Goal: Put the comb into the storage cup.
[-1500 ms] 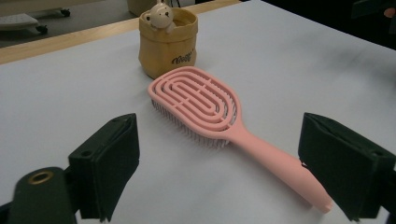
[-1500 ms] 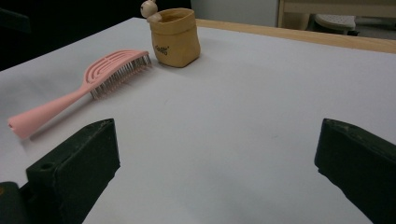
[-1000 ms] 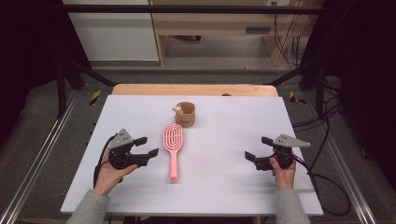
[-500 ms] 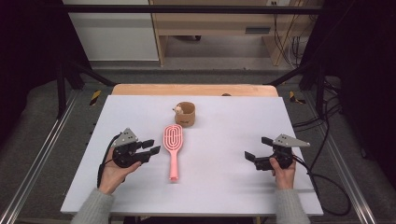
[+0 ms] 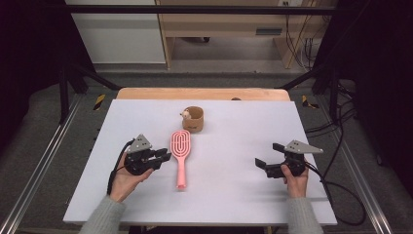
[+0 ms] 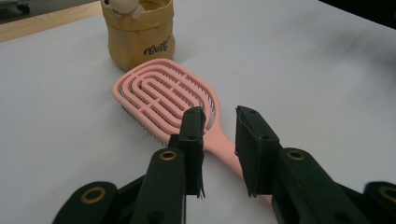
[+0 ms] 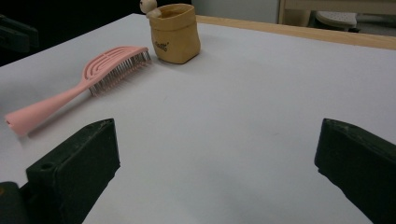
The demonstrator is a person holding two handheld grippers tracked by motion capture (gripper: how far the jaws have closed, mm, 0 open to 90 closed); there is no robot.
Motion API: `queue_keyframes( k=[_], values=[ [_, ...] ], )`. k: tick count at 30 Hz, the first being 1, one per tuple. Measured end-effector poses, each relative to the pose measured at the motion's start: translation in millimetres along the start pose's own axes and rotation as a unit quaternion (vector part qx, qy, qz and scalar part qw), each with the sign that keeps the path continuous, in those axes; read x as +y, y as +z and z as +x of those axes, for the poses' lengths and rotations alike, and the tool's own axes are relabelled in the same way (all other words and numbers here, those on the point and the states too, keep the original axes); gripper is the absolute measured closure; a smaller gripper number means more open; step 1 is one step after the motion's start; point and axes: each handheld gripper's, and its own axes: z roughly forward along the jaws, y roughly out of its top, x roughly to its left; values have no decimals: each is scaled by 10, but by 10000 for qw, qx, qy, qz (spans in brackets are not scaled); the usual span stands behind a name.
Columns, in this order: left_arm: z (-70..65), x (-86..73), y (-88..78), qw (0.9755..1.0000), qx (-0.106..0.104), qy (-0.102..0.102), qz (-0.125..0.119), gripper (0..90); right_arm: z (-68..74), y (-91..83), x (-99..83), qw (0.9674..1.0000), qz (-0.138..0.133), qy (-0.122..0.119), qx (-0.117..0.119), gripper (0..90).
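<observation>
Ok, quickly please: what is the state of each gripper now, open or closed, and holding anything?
Left gripper: partly open, holding nothing, jaws just above the pink hairbrush handle.
Right gripper: wide open, empty, above bare table.

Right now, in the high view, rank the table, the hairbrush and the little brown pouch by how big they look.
1. Table, by far the largest.
2. Hairbrush, long and narrow.
3. Brown pouch, smallest; it sits farther from the camera, but the gap looks clear anyway.
</observation>
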Motion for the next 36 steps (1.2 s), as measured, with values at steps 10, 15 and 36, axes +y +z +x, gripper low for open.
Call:
queue_keyframes(
  k=[10, 15, 36],
  values=[
    [-74, 33, 101, 9999, -57, -5, 127, 805, 0, 2, 0, 10000, 4, -7, -1, 3],
    [-125, 50, 167, 9998, -93, 15, 173, 848, 0, 0, 1, 10000, -4, 4, -8, 3],
    [-291, 29, 386, 9984, -314, 111, 463, 900, 1, 0, 0, 10000, 1, 1, -2, 3]
  ],
)
